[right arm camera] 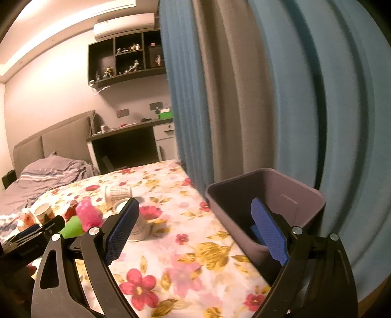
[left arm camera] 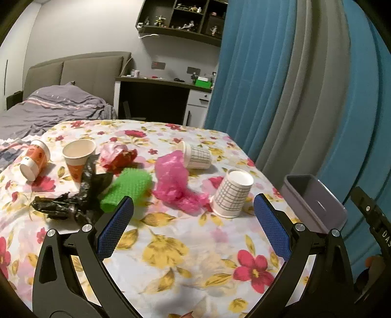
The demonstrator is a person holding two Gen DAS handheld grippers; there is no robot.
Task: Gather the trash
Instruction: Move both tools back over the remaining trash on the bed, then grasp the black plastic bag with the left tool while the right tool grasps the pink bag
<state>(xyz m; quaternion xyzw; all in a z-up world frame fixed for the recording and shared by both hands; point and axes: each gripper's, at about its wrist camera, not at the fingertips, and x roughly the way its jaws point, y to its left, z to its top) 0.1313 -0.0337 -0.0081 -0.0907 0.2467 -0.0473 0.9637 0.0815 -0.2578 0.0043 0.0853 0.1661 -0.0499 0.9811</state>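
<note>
- Hovering above the flowered cloth of the tabletop point(left arm camera: 171, 244), the left tongs point(left arm camera: 193, 220) stand wide apart with nothing between their blue ribbed pads.
- Just ahead of the left tongs' left pad lies a crumpled black plastic bag point(left arm camera: 70, 200), touching a bright green mesh sponge-like piece point(left arm camera: 127, 188).
- A crumpled pink plastic bag point(left arm camera: 176, 183) sits in the middle of the tabletop, between the green piece and two white paper cups with a grid print.
- One grid-print cup point(left arm camera: 232, 193) stands upside down near the right pad; the other grid-print cup point(left arm camera: 196, 155) lies on its side behind the pink bag.
- A red and pale pink wrapper wad point(left arm camera: 119, 156) rests behind the green piece.
- At the far left, an orange paper cup point(left arm camera: 78, 156) stands upright and tilted slightly, and a second orange paper cup point(left arm camera: 34, 159) lies on its side beside it.
- A grey-lilac plastic bin point(left arm camera: 317, 200) stands at the right edge of the tabletop, against the blue and grey curtain point(left arm camera: 293, 97).
- From the right wrist view, the right tongs point(right arm camera: 195, 232) are also spread wide and hold nothing; the right pad hangs over the bin's point(right arm camera: 305, 195) open mouth, the left pad over the cloth.
- Something blue point(right arm camera: 256, 232) lies inside the bin, too hidden to name.
- Beyond the tabletop are a bed with grey bedding point(left arm camera: 48, 107) and a dark wall shelf of small figures point(left arm camera: 180, 19).
</note>
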